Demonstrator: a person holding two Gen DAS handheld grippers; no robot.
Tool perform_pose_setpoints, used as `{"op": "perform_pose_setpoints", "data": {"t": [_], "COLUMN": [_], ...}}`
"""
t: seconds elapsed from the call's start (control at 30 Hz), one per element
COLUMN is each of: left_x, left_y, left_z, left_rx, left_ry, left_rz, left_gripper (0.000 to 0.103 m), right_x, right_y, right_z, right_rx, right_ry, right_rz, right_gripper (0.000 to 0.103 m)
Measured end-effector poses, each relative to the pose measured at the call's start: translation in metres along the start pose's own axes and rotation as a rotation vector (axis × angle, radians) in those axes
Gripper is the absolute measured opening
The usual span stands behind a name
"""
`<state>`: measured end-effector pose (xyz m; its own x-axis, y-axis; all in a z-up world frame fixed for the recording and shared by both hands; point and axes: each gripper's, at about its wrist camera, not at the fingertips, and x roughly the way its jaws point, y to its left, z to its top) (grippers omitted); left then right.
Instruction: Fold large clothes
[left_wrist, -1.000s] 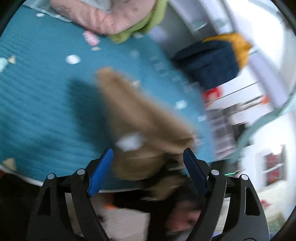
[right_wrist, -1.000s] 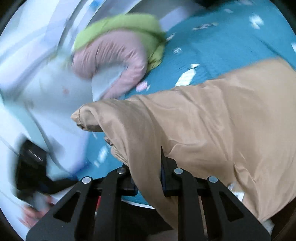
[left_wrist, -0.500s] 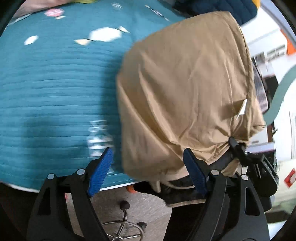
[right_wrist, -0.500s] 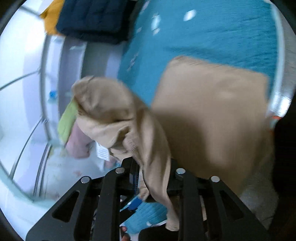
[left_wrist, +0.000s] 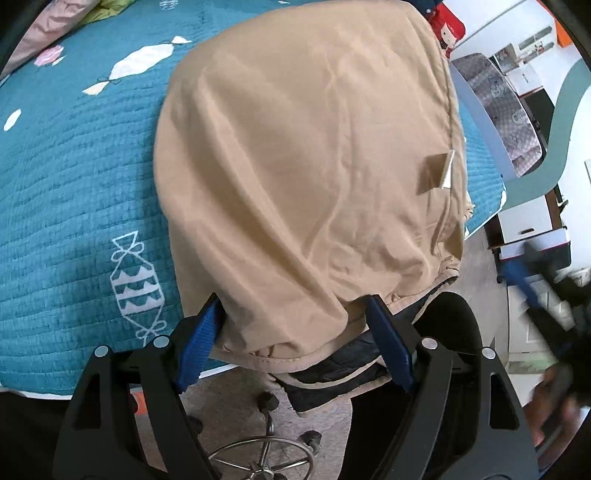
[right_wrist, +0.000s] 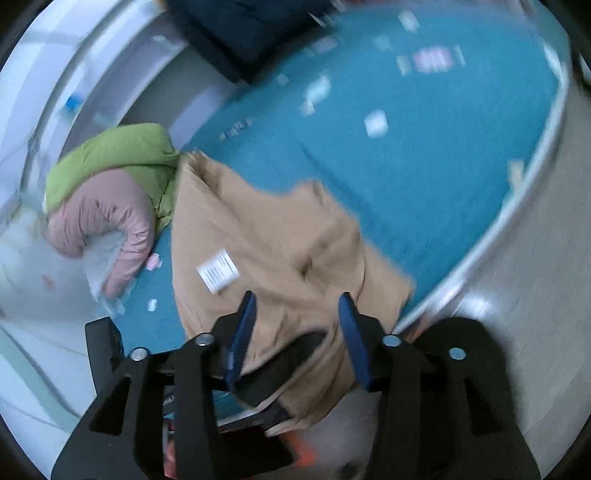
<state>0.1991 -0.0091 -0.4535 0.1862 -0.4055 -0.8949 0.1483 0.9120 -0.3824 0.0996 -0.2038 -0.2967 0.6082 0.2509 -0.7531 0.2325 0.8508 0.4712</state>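
Observation:
A tan jacket (left_wrist: 306, 166) lies folded on the teal quilt (left_wrist: 74, 184), its near hem and dark lining (left_wrist: 332, 373) hanging over the bed's edge. My left gripper (left_wrist: 295, 332) is open and straddles that hem, the blue pads apart from the cloth. In the right wrist view the same jacket (right_wrist: 266, 258) shows a white care label (right_wrist: 218, 275). My right gripper (right_wrist: 297, 328) hovers above it with its jaws opening; the fabric lies below them and is not pinched. The right gripper also shows as a blur (left_wrist: 535, 295) at the right of the left wrist view.
Pink and green padded garments (right_wrist: 110, 206) are heaped at one end of the bed (right_wrist: 424, 166). A navy folded pile (right_wrist: 240, 33) sits beyond it. A swivel chair's base (left_wrist: 258, 454) stands on the floor under the bed's edge, and a desk (left_wrist: 532, 229) is at the right.
My right gripper let go of the tan fabric it was pinching, and the fabric now lies on the bed. My left gripper came down to the jacket's near hem.

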Motion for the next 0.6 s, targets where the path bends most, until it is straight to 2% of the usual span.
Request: {"op": "perform_pose_setpoints", "data": {"t": [0.03,0.1,0.2,0.23,0.27,0.37,0.4,0.43,0.5,0.6], "left_x": [0.001,0.004,0.006,0.005,0.005,0.0,-0.002,-0.005,-0.015,-0.033], "left_y": [-0.001,-0.007,-0.012,-0.012,-0.015,-0.017,-0.015,-0.012,-0.003,0.009], "left_z": [-0.001,-0.001,0.0,0.0,0.0,-0.001,-0.001,-0.001,-0.002,0.0], "left_rx": [0.003,0.011,0.019,0.021,0.023,0.021,0.015,0.004,-0.038,-0.1], "left_ry": [-0.001,-0.003,-0.004,-0.006,-0.007,-0.015,-0.017,-0.02,-0.039,-0.103], "left_rz": [0.001,0.008,0.013,0.01,0.007,-0.003,-0.005,-0.018,-0.058,-0.11], "left_gripper": [0.079,0.079,0.079,0.079,0.079,0.079,0.079,0.079,0.079,0.08], "right_x": [-0.002,0.006,0.035,0.048,0.067,0.111,0.121,0.124,0.128,0.117], "right_y": [0.011,0.032,0.054,0.064,0.069,0.067,0.063,0.06,0.037,0.011], "right_z": [0.008,0.022,0.028,0.03,0.031,0.026,0.024,0.026,0.032,0.042], "right_rx": [-0.065,-0.165,-0.252,-0.293,-0.333,-0.379,-0.391,-0.388,-0.312,-0.271], "right_ry": [-0.011,-0.016,0.044,0.073,0.118,0.269,0.297,0.31,0.328,0.287], "right_rz": [-0.001,0.001,0.033,0.036,0.039,0.033,-0.004,-0.037,-0.033,-0.06], "right_gripper": [0.059,0.06,0.061,0.057,0.039,0.009,0.004,0.003,0.001,0.001]}}
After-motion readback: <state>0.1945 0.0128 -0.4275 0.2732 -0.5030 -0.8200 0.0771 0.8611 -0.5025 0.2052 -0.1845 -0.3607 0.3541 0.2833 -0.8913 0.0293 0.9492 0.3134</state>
